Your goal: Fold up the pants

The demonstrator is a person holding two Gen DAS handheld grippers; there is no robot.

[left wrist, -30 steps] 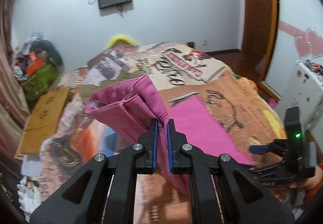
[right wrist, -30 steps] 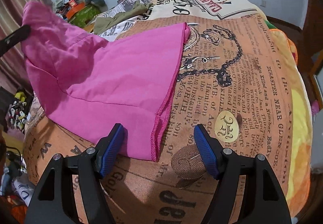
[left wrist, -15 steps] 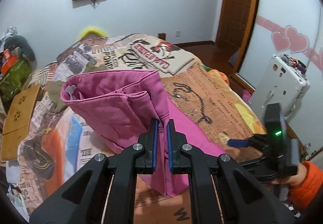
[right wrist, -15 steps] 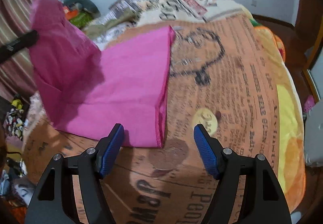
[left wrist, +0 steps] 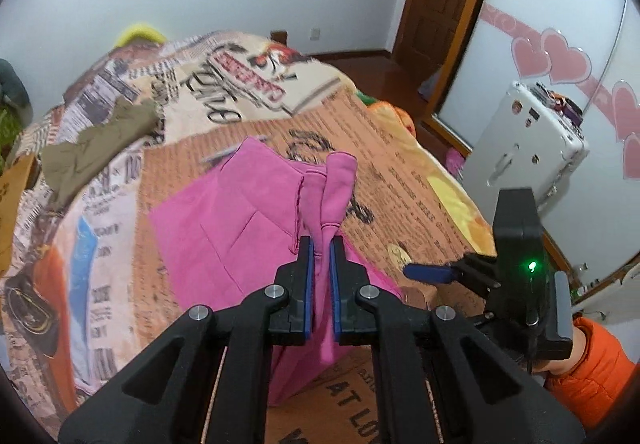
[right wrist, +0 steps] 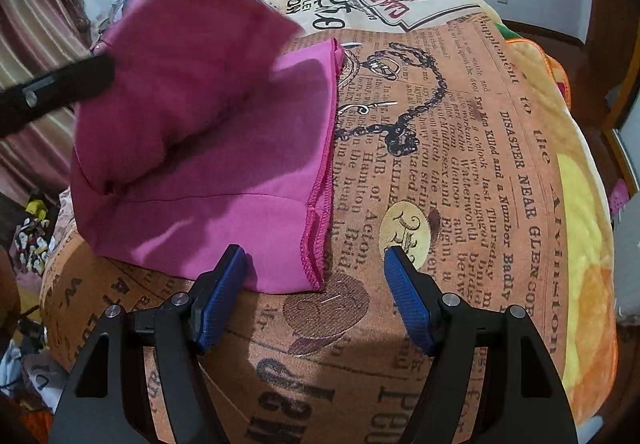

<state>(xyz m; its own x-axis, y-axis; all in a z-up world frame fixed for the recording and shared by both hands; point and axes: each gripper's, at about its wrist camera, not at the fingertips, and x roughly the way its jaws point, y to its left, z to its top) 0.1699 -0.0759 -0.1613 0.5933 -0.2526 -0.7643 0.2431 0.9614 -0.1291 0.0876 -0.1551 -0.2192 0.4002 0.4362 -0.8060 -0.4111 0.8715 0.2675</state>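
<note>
1. Nearest us, our left gripper (left wrist: 319, 244) has its blue pads pinched on a bunched fold of the pink pants (left wrist: 240, 220), holding that end raised above the bed. To fold well, we judge we should carry this end across and lower it until its edge meets the edge already lying flat, and only then let go.
2. Our right gripper (right wrist: 316, 280) has its fingers wide apart and holds nothing; it sits low over the bedspread (right wrist: 460, 148) with the pants' stitched hem corner just between the tips (handy for pinning that corner, so the lower layer should not drag).
3. The pants are a plain magenta cloth, soft and limp. The lower part lies flat on the near end of the bedspread with a straight seam across it; the lifted part droops in a loose fold above it.
4. Farther off, an olive garment (left wrist: 100, 148) lies well apart from the pants.
</note>
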